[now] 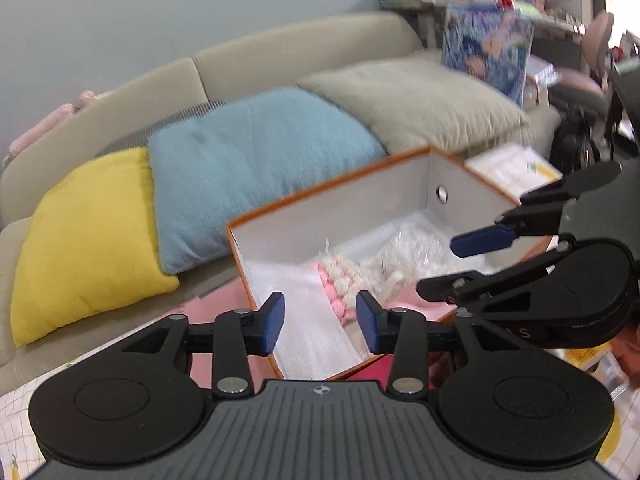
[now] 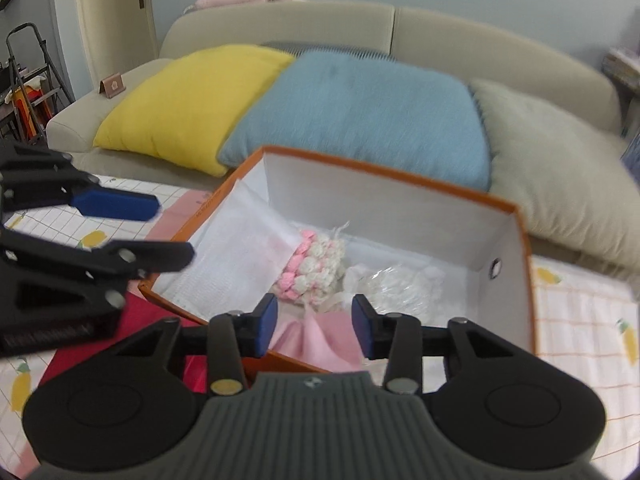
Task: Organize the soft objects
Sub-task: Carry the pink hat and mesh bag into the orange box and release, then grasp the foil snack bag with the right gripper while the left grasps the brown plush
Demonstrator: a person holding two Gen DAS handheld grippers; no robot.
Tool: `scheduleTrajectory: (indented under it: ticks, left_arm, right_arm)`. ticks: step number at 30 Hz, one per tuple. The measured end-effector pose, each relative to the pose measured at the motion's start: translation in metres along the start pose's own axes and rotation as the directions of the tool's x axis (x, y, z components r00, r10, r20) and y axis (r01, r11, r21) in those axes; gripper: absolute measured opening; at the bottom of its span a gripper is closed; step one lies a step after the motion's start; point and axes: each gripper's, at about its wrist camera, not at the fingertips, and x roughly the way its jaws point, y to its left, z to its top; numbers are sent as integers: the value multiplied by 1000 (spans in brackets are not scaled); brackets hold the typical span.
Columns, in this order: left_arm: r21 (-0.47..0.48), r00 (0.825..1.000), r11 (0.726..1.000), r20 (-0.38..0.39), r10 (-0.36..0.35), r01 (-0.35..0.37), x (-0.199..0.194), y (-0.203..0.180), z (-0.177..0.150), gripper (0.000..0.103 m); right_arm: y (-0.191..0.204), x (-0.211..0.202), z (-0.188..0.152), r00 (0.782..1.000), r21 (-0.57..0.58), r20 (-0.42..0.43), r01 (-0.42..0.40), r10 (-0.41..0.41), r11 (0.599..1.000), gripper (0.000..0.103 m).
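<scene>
An orange box with white inside walls stands on the table in front of both grippers. Inside lie a pink-and-white knitted piece, a white padded bag, a clear plastic bag of white stuff and a pink cloth. My left gripper is open and empty above the box's near left corner. My right gripper is open and empty above the box's near edge, over the pink cloth. Each gripper shows in the other's view.
A beige sofa behind the table holds a yellow cushion, a blue cushion and a beige cushion. The table has a lemon-print cloth. A red sheet lies under the box.
</scene>
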Motion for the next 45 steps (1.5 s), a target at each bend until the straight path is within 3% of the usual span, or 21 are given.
scheduleTrajectory:
  ticks: [3, 11, 16, 22, 28, 33, 37, 41, 45]
  left_arm:
    - [-28, 997, 999, 78, -12, 14, -29, -6, -2, 55]
    - [-101, 973, 994, 228, -22, 46, -96, -37, -30, 56]
    - [-101, 975, 993, 217, -36, 59, -111, -60, -57, 56]
    - [-100, 991, 990, 107, -86, 97, -105, -82, -93, 56]
    - [-126, 992, 984, -13, -124, 122, -92, -96, -113, 56]
    - [-62, 993, 992, -19, -113, 111, -87, -107, -107, 67]
    - [78, 995, 992, -16, -99, 100, -77, -124, -96, 75]
    - [243, 997, 967, -10, -82, 82, -59, -144, -86, 80]
    - [329, 997, 942, -20, -72, 74, -36, -154, -76, 82]
  right_arm:
    - [-2, -26, -5, 998, -5, 60, 16, -15, 1000, 59]
    - [-10, -98, -48, 979, 109, 181, 77, -96, 991, 60]
    - [-10, -121, -103, 972, 187, 155, 145, -175, 972, 60]
    - [-6, -136, -169, 967, 230, 48, 234, -251, 945, 60]
    - [-13, -132, -200, 968, 312, -61, 249, -242, 917, 61]
    - [-16, -123, -199, 967, 302, -58, 252, -246, 919, 61]
    - [-21, -111, -198, 970, 321, -66, 243, -234, 915, 61]
    - [-27, -101, -197, 972, 344, -60, 235, -229, 909, 61]
    - [-30, -89, -198, 978, 330, -34, 203, -203, 922, 61]
